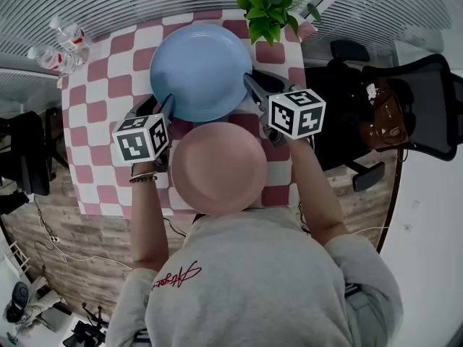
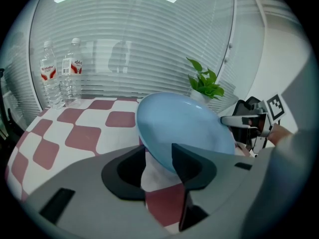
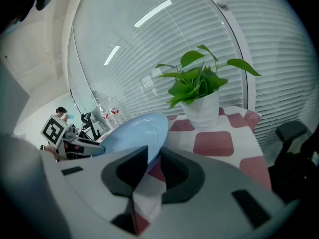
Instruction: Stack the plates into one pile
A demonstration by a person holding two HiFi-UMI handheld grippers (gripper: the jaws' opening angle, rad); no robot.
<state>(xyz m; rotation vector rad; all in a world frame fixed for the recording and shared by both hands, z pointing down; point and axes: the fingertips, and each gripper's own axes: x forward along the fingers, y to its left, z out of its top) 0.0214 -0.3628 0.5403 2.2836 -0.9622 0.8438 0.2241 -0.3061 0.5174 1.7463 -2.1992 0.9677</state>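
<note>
A blue plate (image 1: 199,67) is over the far middle of the checked table (image 1: 94,121), and both my grippers have it by the rim. My left gripper (image 1: 168,104) takes its near-left edge; in the left gripper view the rim (image 2: 164,158) crosses slantwise between the jaws (image 2: 157,156) and touches both. My right gripper (image 1: 250,85) is shut on the near-right edge, with the rim (image 3: 152,151) pinched between its jaws (image 3: 153,161). The plate (image 3: 132,133) looks tilted and off the cloth. A pink plate (image 1: 219,166) lies on the table just in front of me, between my forearms.
A potted plant (image 1: 268,6) stands at the far right corner of the table, close to the blue plate. Two water bottles (image 1: 61,45) stand at the far left corner. An office chair (image 1: 427,100) stands to the right of the table.
</note>
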